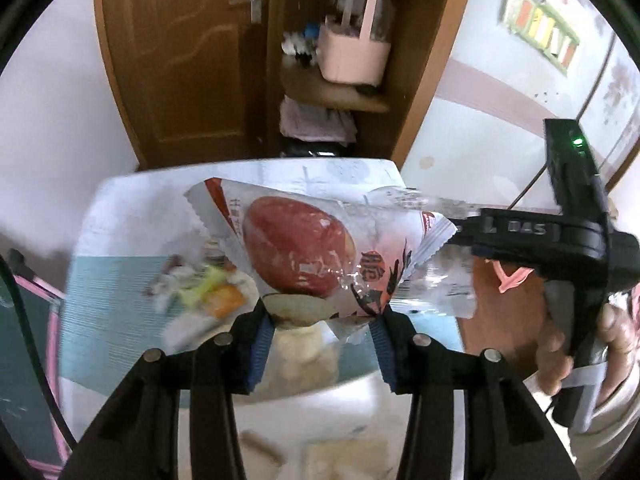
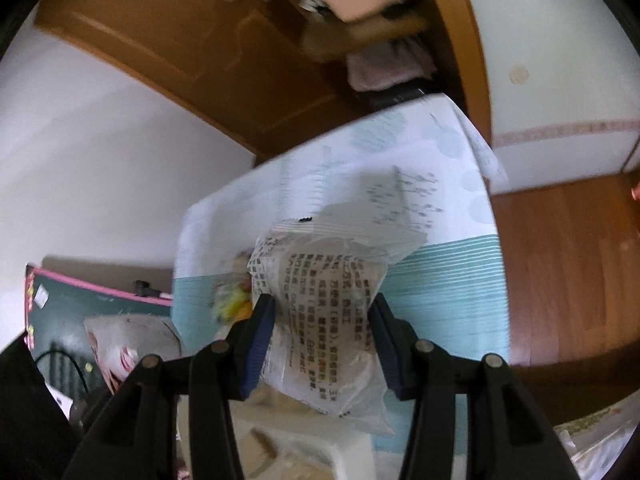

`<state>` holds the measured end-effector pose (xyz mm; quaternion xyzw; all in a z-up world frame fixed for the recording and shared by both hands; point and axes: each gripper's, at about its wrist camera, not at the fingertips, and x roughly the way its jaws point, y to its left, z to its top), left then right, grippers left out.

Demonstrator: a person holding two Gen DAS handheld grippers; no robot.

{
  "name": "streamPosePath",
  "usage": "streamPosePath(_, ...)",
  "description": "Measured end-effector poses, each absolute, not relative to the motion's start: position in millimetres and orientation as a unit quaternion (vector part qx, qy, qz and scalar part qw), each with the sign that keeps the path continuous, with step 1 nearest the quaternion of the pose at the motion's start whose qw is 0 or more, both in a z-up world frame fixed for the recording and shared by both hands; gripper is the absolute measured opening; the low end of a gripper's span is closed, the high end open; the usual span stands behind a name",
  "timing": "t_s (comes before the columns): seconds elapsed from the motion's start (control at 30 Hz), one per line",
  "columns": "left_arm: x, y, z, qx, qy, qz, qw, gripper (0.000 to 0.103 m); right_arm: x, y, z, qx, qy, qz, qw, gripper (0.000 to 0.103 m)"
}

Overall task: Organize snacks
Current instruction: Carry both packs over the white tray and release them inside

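My left gripper (image 1: pixel 322 320) is shut on a white snack packet (image 1: pixel 304 248) printed with a red date, held up above the table. My right gripper (image 2: pixel 322 316) is shut on a clear snack packet (image 2: pixel 328 320) with black printed text on its back. In the left wrist view the right gripper (image 1: pixel 472 232) comes in from the right, and its clear packet (image 1: pixel 440 280) lies against the date packet's right edge. A blurred pile of loose snacks (image 1: pixel 208 292) lies on the table below; it also shows in the right wrist view (image 2: pixel 234 300).
A table with a white and teal cloth (image 1: pixel 120 280) is below both grippers. A wooden door (image 1: pixel 180 60) and shelf with a pink basket (image 1: pixel 352 56) stand behind. A pink-edged dark board (image 2: pixel 80 312) is on the left. Wooden floor (image 2: pixel 560 264) lies to the right.
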<state>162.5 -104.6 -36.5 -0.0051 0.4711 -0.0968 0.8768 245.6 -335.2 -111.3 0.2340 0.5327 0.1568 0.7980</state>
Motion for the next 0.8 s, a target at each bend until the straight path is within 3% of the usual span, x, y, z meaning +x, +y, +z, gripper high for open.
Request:
streamPosePath(0.3,90,-20,-39,0.019,0.499,-0.066,0.864,0.045,136,-273,-60,0.206,0.509,0.207,0.809,0.049)
streamPosePath(0.8,27,-6,-75,0.051,0.551,-0.098,0.827,0.053,30,-215,-96,0.177,0.574,0.169,0.782,0.054)
